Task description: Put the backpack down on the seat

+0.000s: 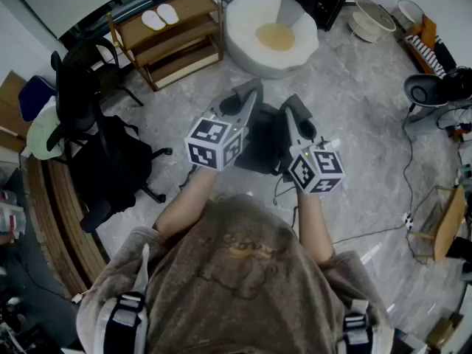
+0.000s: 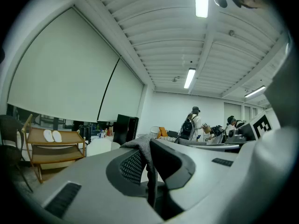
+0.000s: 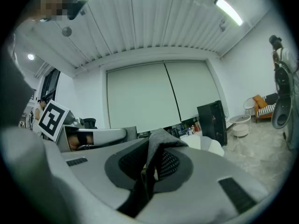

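A dark backpack (image 1: 262, 144) hangs in the air between my two grippers, in front of the person's chest. My left gripper (image 1: 249, 98) is shut on a grey fabric strap (image 2: 142, 149) of the bag, which is pinched between its pads. My right gripper (image 1: 296, 113) is likewise shut on a grey strap (image 3: 157, 143) that folds over its jaws. The seat, a round white chair (image 1: 247, 17) with a yellow cushion (image 1: 275, 37), stands on the floor beyond the bag. Most of the backpack's body is hidden behind the grippers.
A wooden shelf (image 1: 177, 43) holding white slippers stands left of the seat. A black office chair (image 1: 92, 120) and a curved wooden desk edge (image 1: 55, 212) are at the left. A fan (image 1: 426, 91) and floor cables (image 1: 383, 231) lie to the right. Two people (image 2: 192, 125) stand far off.
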A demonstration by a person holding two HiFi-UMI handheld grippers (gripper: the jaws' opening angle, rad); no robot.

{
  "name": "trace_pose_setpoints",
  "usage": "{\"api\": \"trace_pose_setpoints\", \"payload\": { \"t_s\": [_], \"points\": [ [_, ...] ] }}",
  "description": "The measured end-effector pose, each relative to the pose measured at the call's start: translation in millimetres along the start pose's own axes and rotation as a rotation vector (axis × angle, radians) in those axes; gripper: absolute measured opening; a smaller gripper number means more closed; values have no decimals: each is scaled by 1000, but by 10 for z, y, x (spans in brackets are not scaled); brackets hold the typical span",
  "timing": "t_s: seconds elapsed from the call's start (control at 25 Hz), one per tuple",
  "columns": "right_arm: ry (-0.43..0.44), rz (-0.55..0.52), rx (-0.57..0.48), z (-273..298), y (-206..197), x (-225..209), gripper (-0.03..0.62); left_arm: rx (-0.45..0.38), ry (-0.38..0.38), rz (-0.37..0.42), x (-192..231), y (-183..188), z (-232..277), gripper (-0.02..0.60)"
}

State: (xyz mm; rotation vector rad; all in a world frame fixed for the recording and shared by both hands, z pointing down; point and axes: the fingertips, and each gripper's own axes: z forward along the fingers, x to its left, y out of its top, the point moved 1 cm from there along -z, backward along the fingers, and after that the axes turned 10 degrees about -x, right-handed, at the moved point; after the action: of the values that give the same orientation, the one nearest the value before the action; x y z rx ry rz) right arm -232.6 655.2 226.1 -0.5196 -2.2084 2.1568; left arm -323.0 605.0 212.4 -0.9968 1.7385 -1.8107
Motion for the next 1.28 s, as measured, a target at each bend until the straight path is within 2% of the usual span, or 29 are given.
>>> {"api": "trace_pose_setpoints", "payload": {
  "t_s": [0.48,0.76,1.28],
  "points": [
    [-47,30,-8,241,-152,-64,29,23,-74,0,283,-117,116,32],
    [-64,37,6,441,-219,-190,29,39,-68,-12,429,-186,298,32],
    [-24,119,2,1069,-343,-707,29,71,-34,-33,831,-368,993,32]
  ]
}}
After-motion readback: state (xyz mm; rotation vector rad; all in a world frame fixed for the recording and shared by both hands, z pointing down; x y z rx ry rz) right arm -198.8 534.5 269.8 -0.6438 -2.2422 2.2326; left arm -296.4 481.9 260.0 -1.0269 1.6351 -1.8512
